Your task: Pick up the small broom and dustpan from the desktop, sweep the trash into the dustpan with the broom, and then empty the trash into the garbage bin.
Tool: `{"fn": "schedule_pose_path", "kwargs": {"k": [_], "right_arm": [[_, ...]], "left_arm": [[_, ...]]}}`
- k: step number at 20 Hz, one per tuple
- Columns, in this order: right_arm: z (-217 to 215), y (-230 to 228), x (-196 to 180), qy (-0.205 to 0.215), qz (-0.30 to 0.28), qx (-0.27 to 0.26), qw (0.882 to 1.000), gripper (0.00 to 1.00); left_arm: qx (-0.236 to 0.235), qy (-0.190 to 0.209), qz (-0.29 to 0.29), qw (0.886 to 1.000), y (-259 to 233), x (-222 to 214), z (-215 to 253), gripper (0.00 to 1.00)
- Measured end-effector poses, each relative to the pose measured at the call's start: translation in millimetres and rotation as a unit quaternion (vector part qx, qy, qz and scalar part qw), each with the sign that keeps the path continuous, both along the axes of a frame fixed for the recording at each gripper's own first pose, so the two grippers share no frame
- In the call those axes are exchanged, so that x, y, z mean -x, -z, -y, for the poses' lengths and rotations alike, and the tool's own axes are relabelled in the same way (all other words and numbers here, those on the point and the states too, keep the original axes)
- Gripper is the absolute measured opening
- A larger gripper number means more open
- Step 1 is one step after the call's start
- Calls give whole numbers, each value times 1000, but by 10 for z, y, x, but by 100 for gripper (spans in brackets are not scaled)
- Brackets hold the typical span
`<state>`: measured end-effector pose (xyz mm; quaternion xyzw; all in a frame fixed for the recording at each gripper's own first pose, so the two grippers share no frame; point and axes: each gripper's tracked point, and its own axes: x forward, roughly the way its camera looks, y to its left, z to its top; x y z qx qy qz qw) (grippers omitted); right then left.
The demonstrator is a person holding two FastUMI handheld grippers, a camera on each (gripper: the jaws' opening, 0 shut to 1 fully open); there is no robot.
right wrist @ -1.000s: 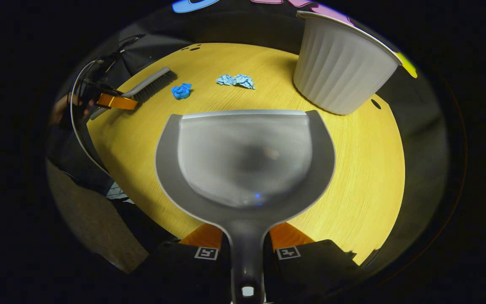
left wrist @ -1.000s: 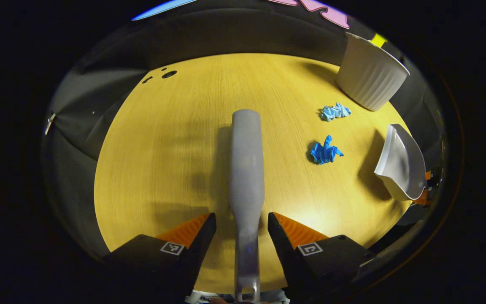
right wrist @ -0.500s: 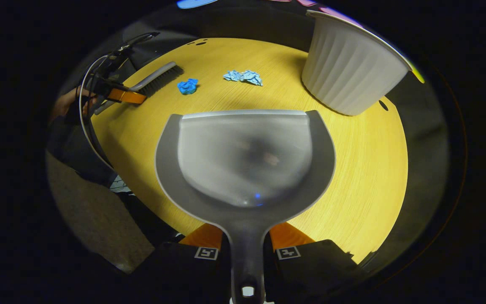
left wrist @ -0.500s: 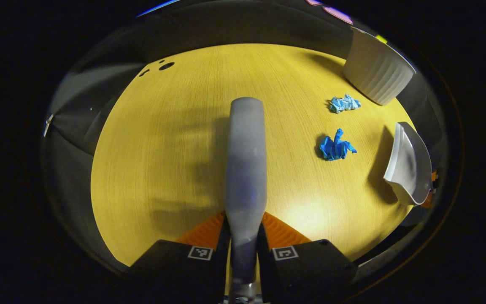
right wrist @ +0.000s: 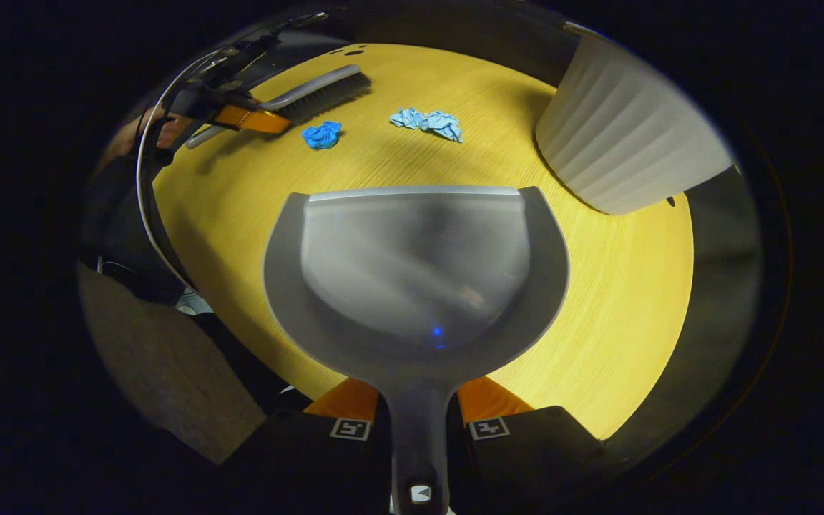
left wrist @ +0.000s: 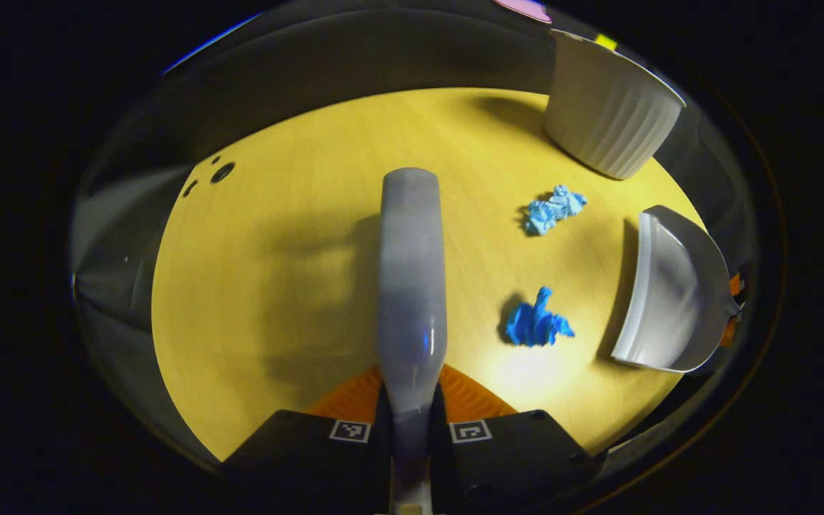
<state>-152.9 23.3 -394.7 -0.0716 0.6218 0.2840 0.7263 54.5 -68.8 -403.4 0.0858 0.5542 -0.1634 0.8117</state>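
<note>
left gripper view looking along broom [left wrist: 412, 286] over table [left wrist: 276, 286], right gripper view along dustpan [right wrist: 415, 272], both sharing table

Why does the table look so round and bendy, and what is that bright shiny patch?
In the left gripper view, the fisheye lens curves the yellow table, lamp glare makes a bright patch beside the dark blue paper wad, and the broom casts a soft shadow to its left. In the right gripper view, the close dustpan looks blurry and the white bin is smeared.
</note>
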Motion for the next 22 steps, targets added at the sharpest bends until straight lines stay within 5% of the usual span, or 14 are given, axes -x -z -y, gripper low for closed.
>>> {"fn": "schedule_pose_path", "kwargs": {"k": [11, 17, 22], "right_arm": [[-200, 127, -128, -28, 10, -11, 1000, 35], [-266, 73, -209, -26, 13, -21, 999, 35], [-266, 72, -299, -22, 20, -31, 999, 35]], "left_arm": [[33, 92, -12, 995, 28, -103, 717, 26], [66, 175, -21, 982, -54, 20, 900, 25], [90, 207, -49, 973, -130, 209, 989, 26]]}}
